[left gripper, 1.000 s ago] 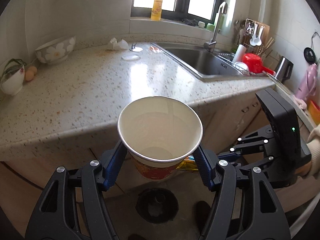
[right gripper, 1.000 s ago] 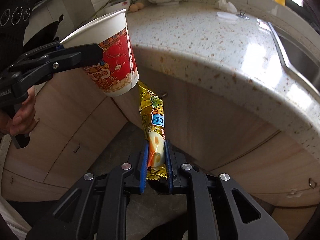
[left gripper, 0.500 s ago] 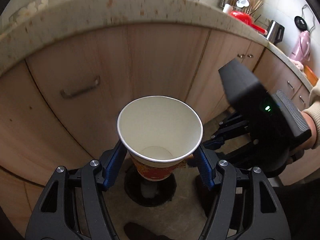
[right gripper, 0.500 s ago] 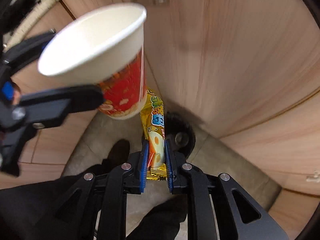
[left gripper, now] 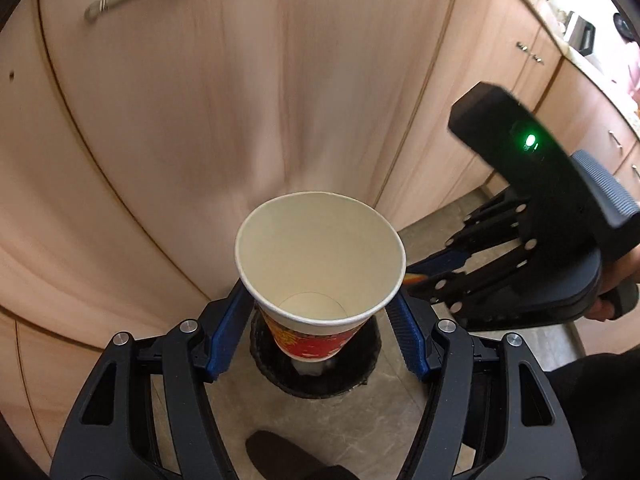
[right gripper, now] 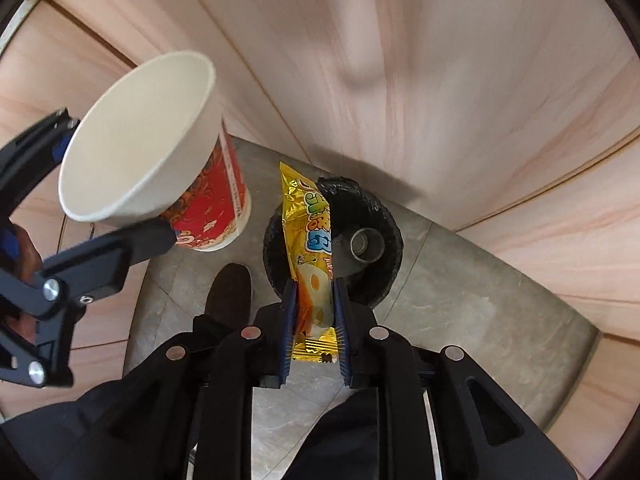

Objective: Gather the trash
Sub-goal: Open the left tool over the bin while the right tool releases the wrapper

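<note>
Both tongs have dropped below the counter since a second ago: the granite top, sink and window have left the views, and pale wood-grain cabinet doors (left gripper: 280,92) now fill them. The left gripper (left gripper: 320,320) stays clamped on one paper cup (left gripper: 316,264), a white-lined cone with a red printed outside, held upright over one round black bin (right gripper: 372,208) on the grey stone floor (right gripper: 472,300). The right gripper (right gripper: 314,320) keeps its blue-padded jaws pinched on the lower end of one glossy yellow wrapper (right gripper: 308,232), which stands over the bin's near rim, just right of the cup. One small grey can (right gripper: 366,244) lies inside the bin. One dark shoe (right gripper: 230,296) rests beside it.
</note>
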The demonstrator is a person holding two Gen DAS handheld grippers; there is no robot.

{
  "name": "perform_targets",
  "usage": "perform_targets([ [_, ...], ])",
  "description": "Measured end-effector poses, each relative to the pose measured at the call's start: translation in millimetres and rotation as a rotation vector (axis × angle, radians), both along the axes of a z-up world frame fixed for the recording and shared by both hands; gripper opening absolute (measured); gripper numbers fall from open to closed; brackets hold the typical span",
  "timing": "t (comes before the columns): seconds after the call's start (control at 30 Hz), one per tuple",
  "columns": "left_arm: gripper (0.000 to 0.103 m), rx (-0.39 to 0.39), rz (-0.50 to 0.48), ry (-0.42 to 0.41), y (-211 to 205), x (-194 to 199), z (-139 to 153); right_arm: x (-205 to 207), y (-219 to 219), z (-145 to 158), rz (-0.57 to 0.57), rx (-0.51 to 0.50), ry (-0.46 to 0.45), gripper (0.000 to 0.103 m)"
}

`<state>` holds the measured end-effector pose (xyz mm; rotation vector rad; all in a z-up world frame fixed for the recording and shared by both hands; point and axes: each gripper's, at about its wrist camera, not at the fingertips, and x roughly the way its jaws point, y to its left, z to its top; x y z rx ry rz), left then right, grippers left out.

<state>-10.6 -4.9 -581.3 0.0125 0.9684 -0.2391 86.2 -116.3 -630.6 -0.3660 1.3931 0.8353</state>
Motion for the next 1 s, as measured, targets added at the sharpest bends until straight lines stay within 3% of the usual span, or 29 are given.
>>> perform_targets([
  [0.03, 0.064, 0.005, 0.004, 0.004, -1.1, 0.1, -4.6, 1.1, 0.0, -1.4, -0.005, -0.001, 0.009, 0.025],
  [0.1, 0.065, 0.0, 0.003, 0.019, -2.0, 0.7, -9.4, 4.3, -4.1, -0.3, -0.019, 0.008, 0.016, 0.027],
  [0.2, 0.068, -0.004, -0.004, 0.026, -5.2, 0.4, -12.6, 2.4, -4.5, 1.4, -0.02, 0.009, 0.009, 0.044],
  [0.4, 0.077, -0.004, 0.001, 0.03, -4.6, 2.3, -15.6, 0.0, -7.4, 6.7, -0.014, 0.001, 0.004, 0.044],
  [0.7, 0.077, -0.007, 0.002, 0.019, -2.0, 3.2, -4.9, 2.2, -15.5, 25.5, -0.01, 0.018, -0.015, 0.044],
  [1.0, 0.077, -0.008, 0.007, -0.034, -0.7, -0.5, 33.9, 6.4, -20.6, 74.1, -0.012, 0.082, -0.062, 0.044],
])
